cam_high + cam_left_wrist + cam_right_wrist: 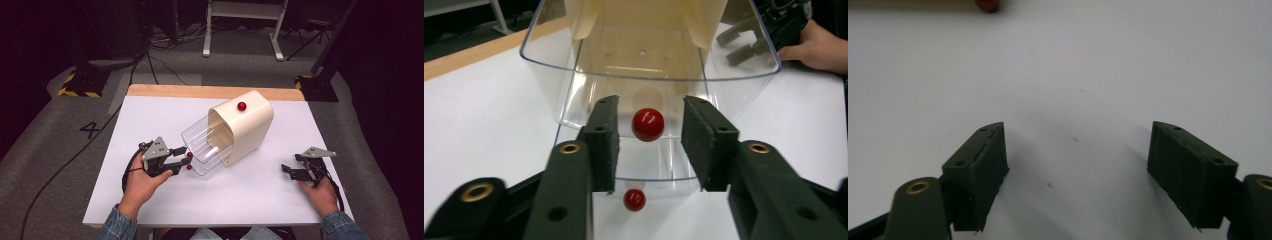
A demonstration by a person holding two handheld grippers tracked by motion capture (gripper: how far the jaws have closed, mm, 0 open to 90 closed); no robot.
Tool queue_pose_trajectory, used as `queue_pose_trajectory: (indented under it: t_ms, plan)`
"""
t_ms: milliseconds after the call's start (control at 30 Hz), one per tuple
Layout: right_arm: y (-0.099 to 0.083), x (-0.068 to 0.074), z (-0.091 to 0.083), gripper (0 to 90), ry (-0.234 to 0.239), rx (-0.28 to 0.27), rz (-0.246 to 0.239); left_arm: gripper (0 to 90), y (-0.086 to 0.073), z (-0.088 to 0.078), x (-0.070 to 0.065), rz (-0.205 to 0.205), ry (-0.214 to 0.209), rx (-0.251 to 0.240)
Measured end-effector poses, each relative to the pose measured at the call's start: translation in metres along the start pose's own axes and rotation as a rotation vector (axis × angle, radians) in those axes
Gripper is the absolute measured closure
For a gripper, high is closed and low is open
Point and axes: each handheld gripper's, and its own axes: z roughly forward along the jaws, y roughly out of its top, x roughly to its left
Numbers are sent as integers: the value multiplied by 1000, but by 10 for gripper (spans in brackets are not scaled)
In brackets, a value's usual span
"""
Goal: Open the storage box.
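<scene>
Low in the high view, two forearms in denim sleeves come up from the bottom edge, each hand gripping a pair of tongs. The left tongs (182, 155) sit left of centre, aimed right at the mouth of a clear plastic drawer (206, 145), jaws apart with a gap between them and nothing clamped. In the left gripper view a red ball (647, 124) shows between the two pads, touching neither; it may be the knob on the drawer front, though the clear plastic makes that hard to judge. A second red ball (634, 199) lies lower in that frame, near the drawer's bottom edge. The right tongs (291, 171) rest at lower right on the white table (150, 120), spread wide and empty.

The drawer is pulled partway out of a cream cabinet (250, 125) at centre frame, which carries a third red ball (241, 106) on its top. One cabinet, one drawer, two tongs. At the top edge of the right gripper view a reddish blob (987, 4) is cut off and blurred.
</scene>
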Motion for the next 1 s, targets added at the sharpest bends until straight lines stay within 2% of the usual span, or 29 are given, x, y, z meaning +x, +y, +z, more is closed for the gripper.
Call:
queue_pose_trajectory:
  t_ms: [67, 167, 333, 633, 900, 1000]
  plan:
    - [0, 0, 0, 241, -1, 0, -1, 563, -2, 0, 1, -14, -8, -5]
    - [0, 0, 0, 241, -1, 0, -1, 532, -4, -2, 2, -2, 8, 0]
    - [0, 0, 0, 241, -1, -1, -2, 453, -8, -11, 2, -11, 28, 1]
    - [0, 0, 0, 241, 0, 0, 0, 352, -17, -45, 7, -8, 119, 17]
    - [0, 0, 0, 241, 1, 1, 1, 264, -31, -67, 15, 1, 171, 123]
    - [0, 0, 0, 241, 2, 2, 2, 264, -39, -71, 20, 3, 196, 166]
